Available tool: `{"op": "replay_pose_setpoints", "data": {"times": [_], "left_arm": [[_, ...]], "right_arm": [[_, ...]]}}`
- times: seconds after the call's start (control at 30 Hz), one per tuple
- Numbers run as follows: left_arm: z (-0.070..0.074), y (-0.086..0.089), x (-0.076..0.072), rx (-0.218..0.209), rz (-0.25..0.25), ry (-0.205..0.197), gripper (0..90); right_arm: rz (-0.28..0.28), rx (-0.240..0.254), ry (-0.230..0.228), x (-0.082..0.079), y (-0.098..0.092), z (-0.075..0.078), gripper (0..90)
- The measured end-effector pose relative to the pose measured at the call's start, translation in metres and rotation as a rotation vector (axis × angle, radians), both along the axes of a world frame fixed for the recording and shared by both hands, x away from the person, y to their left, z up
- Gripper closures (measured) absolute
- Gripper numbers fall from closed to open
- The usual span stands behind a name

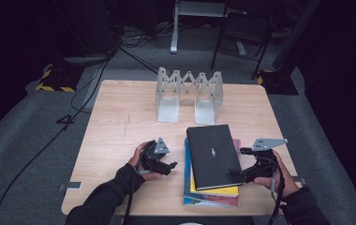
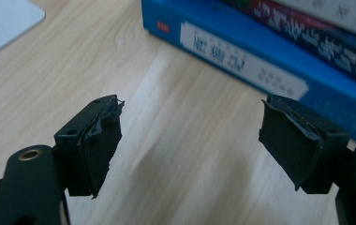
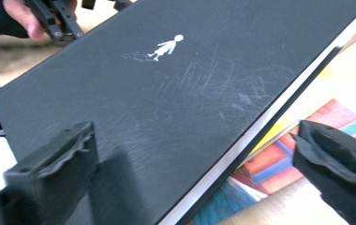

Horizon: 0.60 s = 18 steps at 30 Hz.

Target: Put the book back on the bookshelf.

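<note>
I work at a square wooden table (image 1: pixel 120 108) with a pale grain. At its far side stands a grey metal rack (image 1: pixel 189 93), an accordion-like book stand with upright plates, and no book is in it yet. Near me, right of the middle, lies a flat pile of books (image 1: pixel 212 164). I judge the work is only at its beginning: the books wait to be lifted and set in the rack, and none is gripped.

On top of the pile is the black book (image 3: pixel 166 93), a hard cover, matte, with fine scratches and a small white figure. Under it I see a yellow cover, a coloured striped one, and a blue book (image 2: pixel 241 61) with a white label on its spine.

My right gripper (image 3: pixel 190 173) has its jaws wide apart at the near right corner of the black book, not pressing it. My left gripper (image 2: pixel 190 145) is just left of the pile, jaws apart, with nothing between the torn rubber pads (image 2: pixel 99 145).
</note>
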<state>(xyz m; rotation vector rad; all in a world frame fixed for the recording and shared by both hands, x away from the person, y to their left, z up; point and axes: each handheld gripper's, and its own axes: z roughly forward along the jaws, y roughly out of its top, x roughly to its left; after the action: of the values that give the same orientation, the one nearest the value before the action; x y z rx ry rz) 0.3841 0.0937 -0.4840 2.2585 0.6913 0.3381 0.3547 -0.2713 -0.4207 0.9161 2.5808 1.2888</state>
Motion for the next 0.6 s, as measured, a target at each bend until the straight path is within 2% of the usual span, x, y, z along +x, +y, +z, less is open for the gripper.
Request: {"op": "replay_pose_setpoints", "data": {"times": [0.07, 0.13, 0.27, 0.37, 0.4, 0.53, 0.57, 0.6], "left_arm": [[0.003, -0.006, 0.005, -0.012, -0.008, -0.006, 20.8], [0.004, -0.011, 0.009, -0.013, -0.012, -0.011, 20.7], [0.005, -0.02, 0.018, -0.019, -0.007, -0.023, 20.7], [0.006, -0.025, 0.024, -0.02, -0.005, -0.04, 21.2], [0.007, -0.026, 0.026, -0.025, -0.006, -0.028, 21.2], [0.009, -0.029, 0.033, -0.044, 0.0, -0.031, 21.2], [0.009, -0.03, 0.035, -0.045, 0.006, -0.045, 21.3], [0.008, -0.032, 0.038, -0.046, 0.002, -0.037, 21.8]], "right_arm": [[0.017, 0.02, 0.036, 0.006, 0.001, -0.003, 0.5], [0.028, 0.025, 0.052, 0.009, 0.001, -0.003, 0.5], [0.049, 0.024, 0.057, 0.014, 0.006, -0.004, 0.6], [0.064, 0.049, 0.083, 0.019, 0.011, -0.007, 0.2], [0.064, 0.049, 0.083, 0.019, 0.013, -0.007, 0.1], [0.062, 0.043, 0.068, 0.018, 0.013, -0.006, 0.3], [0.062, 0.043, 0.063, 0.017, 0.013, -0.006, 0.3], [0.062, 0.041, 0.059, 0.017, 0.013, -0.006, 0.3]]}}
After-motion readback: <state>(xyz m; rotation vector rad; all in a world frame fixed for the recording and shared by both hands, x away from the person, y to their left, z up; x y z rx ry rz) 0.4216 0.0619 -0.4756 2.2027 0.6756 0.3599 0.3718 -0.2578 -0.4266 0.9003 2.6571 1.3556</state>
